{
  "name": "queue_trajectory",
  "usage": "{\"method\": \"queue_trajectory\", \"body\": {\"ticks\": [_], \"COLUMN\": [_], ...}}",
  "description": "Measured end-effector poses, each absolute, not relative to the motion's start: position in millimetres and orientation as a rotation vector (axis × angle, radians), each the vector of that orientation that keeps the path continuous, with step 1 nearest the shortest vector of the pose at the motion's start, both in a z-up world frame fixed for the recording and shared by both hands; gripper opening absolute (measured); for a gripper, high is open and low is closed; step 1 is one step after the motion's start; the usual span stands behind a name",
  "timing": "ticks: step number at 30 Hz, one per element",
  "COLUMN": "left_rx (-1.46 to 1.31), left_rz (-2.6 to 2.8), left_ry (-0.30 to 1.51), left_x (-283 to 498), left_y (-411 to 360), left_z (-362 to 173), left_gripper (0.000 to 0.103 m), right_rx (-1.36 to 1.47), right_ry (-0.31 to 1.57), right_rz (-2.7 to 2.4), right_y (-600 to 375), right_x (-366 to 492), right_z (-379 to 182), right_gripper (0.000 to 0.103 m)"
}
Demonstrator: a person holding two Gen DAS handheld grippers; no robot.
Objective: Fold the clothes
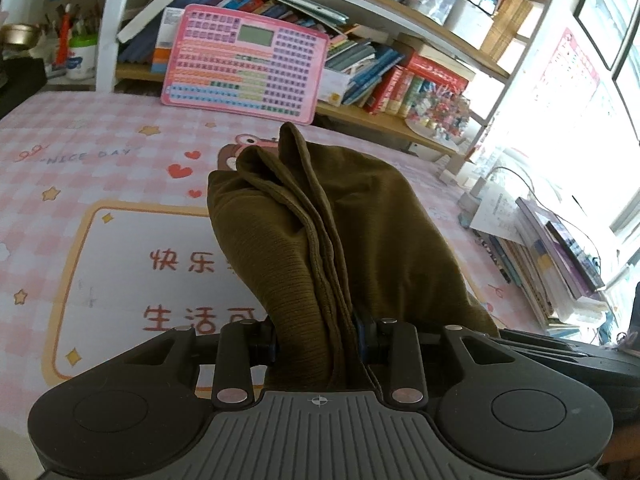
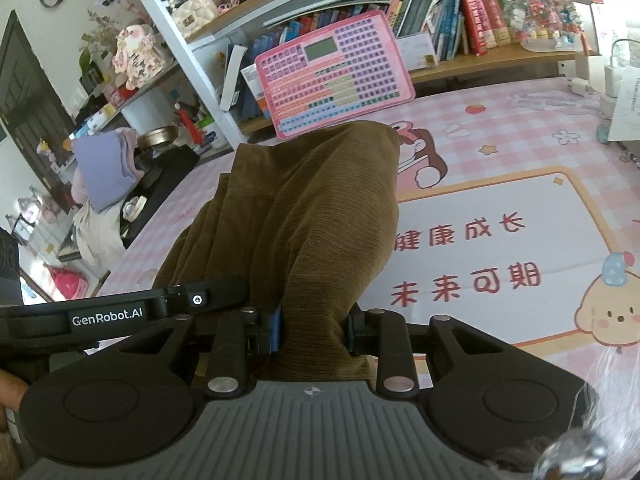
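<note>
Bright window [image 1: 600,128] glare (blown out), fisheye-bent edges, sharp centre.

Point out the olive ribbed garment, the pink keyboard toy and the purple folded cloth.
olive ribbed garment [image 1: 304,248], left wrist view, on its bunched folds.
pink keyboard toy [image 2: 332,76], right wrist view, on its key grid.
purple folded cloth [image 2: 105,168], right wrist view, on its front face.

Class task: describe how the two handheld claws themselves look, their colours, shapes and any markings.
Both the left claw and right claw are black, with a grey ribbed centre plate bearing a crosshair mark, round side discs, silver rivets and blue pads. White GenRobot.AI lettering shows in the right wrist view.
</note>
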State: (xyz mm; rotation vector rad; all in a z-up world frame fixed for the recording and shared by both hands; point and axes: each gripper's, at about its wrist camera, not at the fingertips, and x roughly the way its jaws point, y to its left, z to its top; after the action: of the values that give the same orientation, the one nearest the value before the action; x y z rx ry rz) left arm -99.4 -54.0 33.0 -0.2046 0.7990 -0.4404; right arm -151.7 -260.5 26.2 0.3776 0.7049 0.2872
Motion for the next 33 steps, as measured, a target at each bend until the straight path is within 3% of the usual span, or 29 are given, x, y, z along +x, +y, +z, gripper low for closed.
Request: {"method": "queue_trajectory", "body": {"ticks": [14,33], "left_rx": [-0.203,-0.262], "left_rz": [-0.469,-0.562], "left_ry": [0.786,0.808], "left_x": [-74,45], "left_y": [-30,79], "left_z": [32,19], "left_gripper": [0.032,0.031], "right_rx": [0.376,0.358], "right_ry": [0.687,0.664], "right_rz": [0.268,0.200], "right_y": [-234,-124], "right_x": [-127,-23], "right_z": [29,30], "right_gripper": [0.026,0.026]}}
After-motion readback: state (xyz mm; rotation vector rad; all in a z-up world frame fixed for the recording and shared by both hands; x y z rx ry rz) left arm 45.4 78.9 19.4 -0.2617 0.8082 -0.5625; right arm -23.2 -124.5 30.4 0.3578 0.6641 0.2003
